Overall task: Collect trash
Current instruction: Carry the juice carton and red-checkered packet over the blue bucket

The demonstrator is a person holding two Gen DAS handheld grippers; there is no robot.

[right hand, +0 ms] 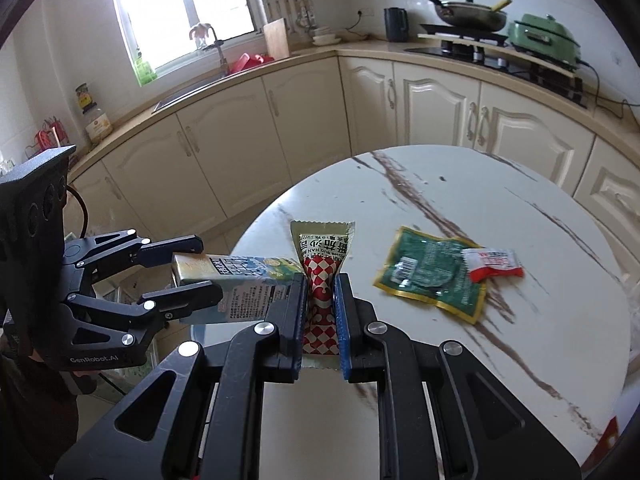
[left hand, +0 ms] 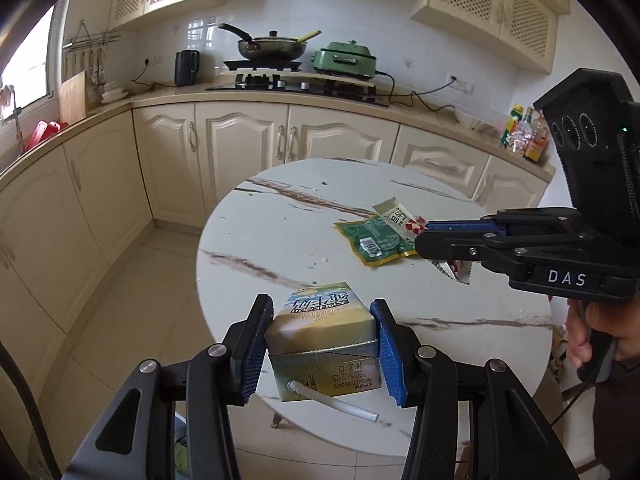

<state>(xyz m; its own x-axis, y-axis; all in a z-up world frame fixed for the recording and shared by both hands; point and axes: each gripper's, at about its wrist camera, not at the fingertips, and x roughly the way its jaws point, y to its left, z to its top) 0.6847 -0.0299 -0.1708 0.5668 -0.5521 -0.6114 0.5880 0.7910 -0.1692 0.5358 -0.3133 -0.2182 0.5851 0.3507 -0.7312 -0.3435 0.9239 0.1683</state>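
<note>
2 wrappers (right hand: pixel 436 280) on marble round table (left hand: pixel 280 240) | kitchen, cream cabinets (left hand: pixel 240 140)

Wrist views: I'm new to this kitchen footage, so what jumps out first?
The left tongs clamp a milk carton with a straw, held over the round marble table's near edge. The right tongs pinch a red-checked sauce packet. A green wrapper lies mid-table.

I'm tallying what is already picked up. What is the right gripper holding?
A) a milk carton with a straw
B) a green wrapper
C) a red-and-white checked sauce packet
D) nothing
C: the right gripper has its jaws pinched shut on the red-and-white checked sauce packet, while the green wrapper lies on the table.
</note>
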